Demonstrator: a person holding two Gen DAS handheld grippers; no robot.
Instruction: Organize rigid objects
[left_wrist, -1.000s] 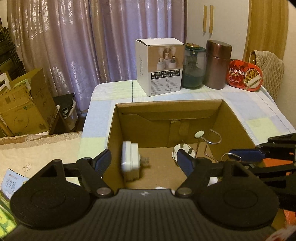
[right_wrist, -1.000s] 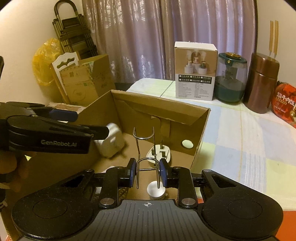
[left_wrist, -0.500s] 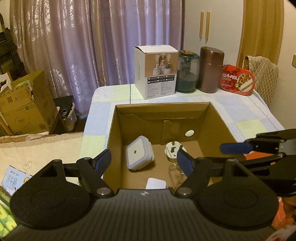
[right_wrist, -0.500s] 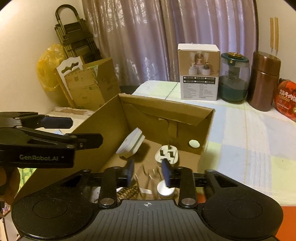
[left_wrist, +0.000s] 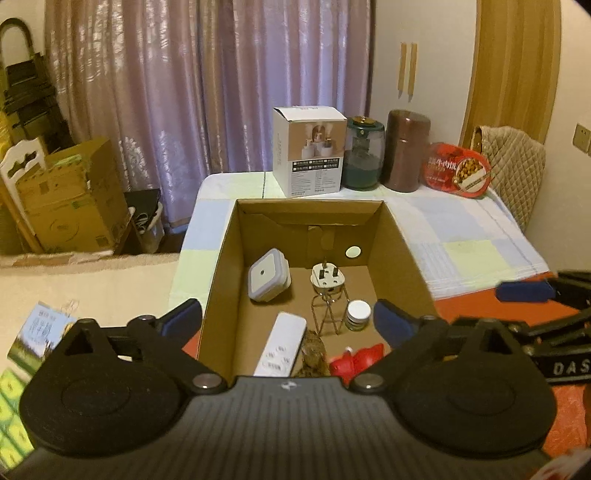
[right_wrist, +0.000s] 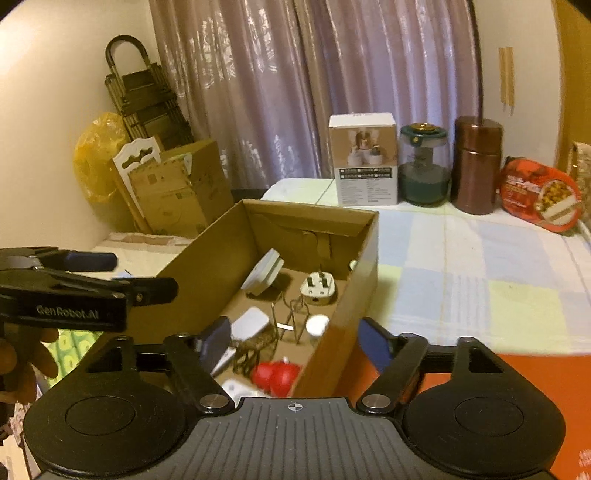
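Both grippers hang above the near end of the cardboard box (left_wrist: 306, 206), and neither holds anything: the left gripper (left_wrist: 288, 325) has its fingers spread wide, and the right gripper (right_wrist: 291, 339) likewise stands open, one finger over the box interior and the other outside the box's right wall. The rigid objects lie on the box floor — a square white night light (left_wrist: 267, 275) toward the far left corner, a white three-pin plug (left_wrist: 328, 276) beside it near the far wall, a thin wire stand (left_wrist: 328, 310) just in front of the plug, a small white-lidded jar (left_wrist: 358, 314) to the stand's right, a white remote control (left_wrist: 282, 343) at the near left, and a red item (left_wrist: 356, 363) and a brown one, both too blurred to name, at the near edge. This looks like the pause between placements: the box is filling, with nothing in hand. The next move probably calls for turning away from the box to find another loose item, since the bench (right_wrist: 480, 258) beyond the box carries only a carton, jars and a tin.
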